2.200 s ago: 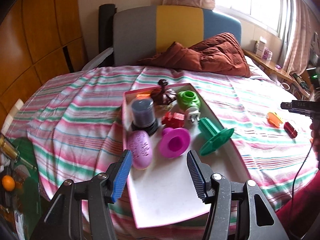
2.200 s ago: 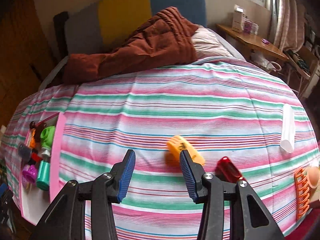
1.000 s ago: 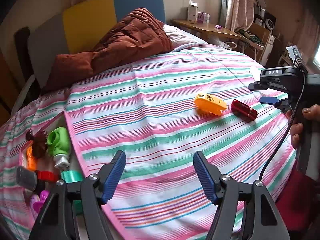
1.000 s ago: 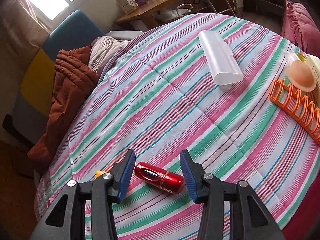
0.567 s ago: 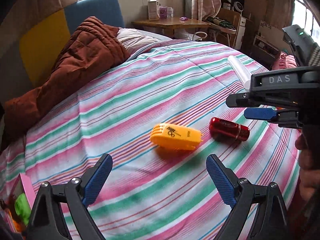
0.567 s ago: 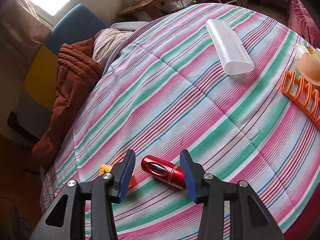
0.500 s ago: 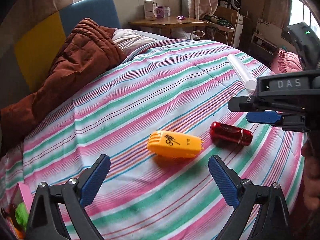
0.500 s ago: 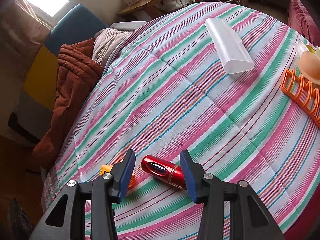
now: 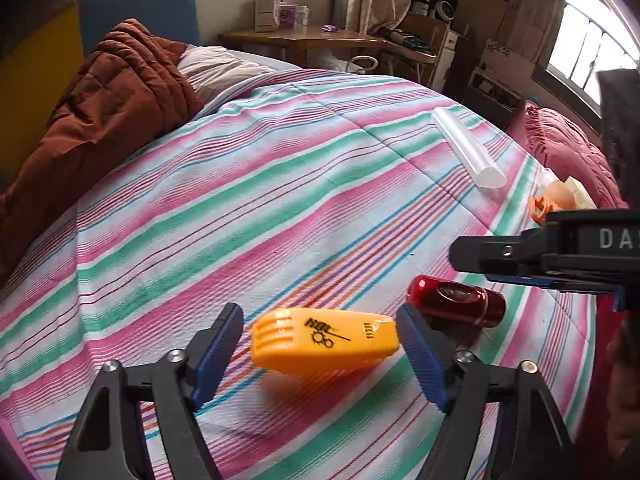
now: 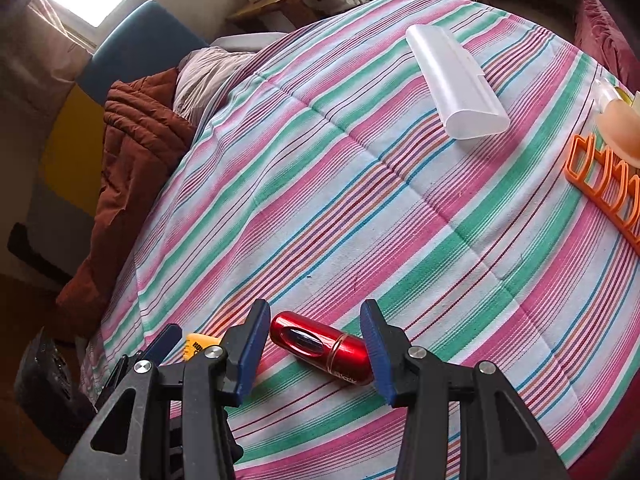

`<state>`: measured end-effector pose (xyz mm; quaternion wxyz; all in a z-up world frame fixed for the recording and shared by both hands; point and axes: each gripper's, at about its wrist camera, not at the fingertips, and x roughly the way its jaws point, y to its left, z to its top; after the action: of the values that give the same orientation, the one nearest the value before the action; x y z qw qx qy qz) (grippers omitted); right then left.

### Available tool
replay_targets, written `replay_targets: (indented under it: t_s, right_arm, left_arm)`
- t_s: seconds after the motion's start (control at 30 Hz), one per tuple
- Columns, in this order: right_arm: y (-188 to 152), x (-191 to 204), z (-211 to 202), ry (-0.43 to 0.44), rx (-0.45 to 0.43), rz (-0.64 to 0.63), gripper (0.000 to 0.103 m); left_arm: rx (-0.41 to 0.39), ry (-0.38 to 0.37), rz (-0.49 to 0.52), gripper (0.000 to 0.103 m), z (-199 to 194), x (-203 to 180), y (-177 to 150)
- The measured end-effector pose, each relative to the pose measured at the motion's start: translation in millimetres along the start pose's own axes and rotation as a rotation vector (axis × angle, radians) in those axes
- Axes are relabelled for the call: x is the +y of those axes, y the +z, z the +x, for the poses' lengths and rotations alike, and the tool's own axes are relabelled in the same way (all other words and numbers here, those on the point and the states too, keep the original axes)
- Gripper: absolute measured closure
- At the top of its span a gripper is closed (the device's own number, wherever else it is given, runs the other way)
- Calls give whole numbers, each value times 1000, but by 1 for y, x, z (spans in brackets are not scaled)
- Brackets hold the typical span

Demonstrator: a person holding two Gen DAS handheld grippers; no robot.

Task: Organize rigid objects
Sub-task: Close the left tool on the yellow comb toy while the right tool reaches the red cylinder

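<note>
An orange plastic comb guard (image 9: 324, 346) lies on the striped bedspread (image 9: 280, 184) between the blue pads of my left gripper (image 9: 320, 356). The jaws are closing; the right pad is at its tip and a gap shows on the left. Just to its right lies a red metallic capsule (image 9: 456, 306), with my right gripper (image 9: 532, 268) hovering over it. In the right wrist view the capsule (image 10: 320, 348) sits slantwise between the open fingers of that gripper (image 10: 314, 354), resting on the cloth. A corner of the comb guard (image 10: 198, 346) peeks out at the left.
A long white translucent case (image 10: 456, 88) lies farther up the bed. An orange rack (image 10: 600, 184) and a peach round object (image 10: 620, 128) sit at the right edge. A brown quilt (image 9: 100, 108) is heaped at the headboard, and a wooden desk (image 9: 320, 38) stands behind.
My left gripper swung away from the pink tray, came down over the comb guard, spread wide, then narrowed around it. The right gripper stayed over the red capsule.
</note>
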<state>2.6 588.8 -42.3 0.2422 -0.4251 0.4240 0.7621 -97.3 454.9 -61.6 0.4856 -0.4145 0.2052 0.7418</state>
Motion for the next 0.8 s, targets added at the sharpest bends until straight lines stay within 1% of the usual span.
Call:
replay_targets:
  t_s: [0.07,0.13,0.17,0.2,0.27,0.3,0.37,0.47,0.57,0.63,0.73,0.8]
  right_arm:
    - [-1,3,5,-17,20,-19,56]
    - [-2,5,6,-29,23,-35,56]
    - [-3,6,6,-36,19,-37,56]
    - [-3,6,6,-40,18,-38,56]
    - [-3,5,7,-41,26,-35,56]
    - [-3,5,7,-42,29,-34,56]
    - [-3,5,7,-49,26,-35,56]
    - [-3,4,7,-47,30,-34,56]
    - [-3,5,7,-44,29,-36,56]
    - [-2,4,6,-41,26,-33,56]
    - [-2,3,7,-34,31,-26,56]
    - [-2,4,7,-30,31,-28,56]
  left_arm:
    - [-4,9,12,30,-2,-5,-2]
    - [6,-16,-9,30,-4,-2,-4]
    - [13,-16,-16,27,-5,0,-5]
    - [16,-7,-18,21,-5,2,-6]
    - [6,17,-16,17,-9,6,-7]
    - [6,17,-18,14,-11,8,-6]
    - [10,5,-23,12,-14,13,-6]
    - [0,7,-16,8,-19,14,-4]
    - [8,8,3,8,-19,11,-1]
    - [4,39,60,7,-17,2,1]
    - [5,79,202,7,-12,-17,3]
    - [13,90,289,7,-8,-25,3]
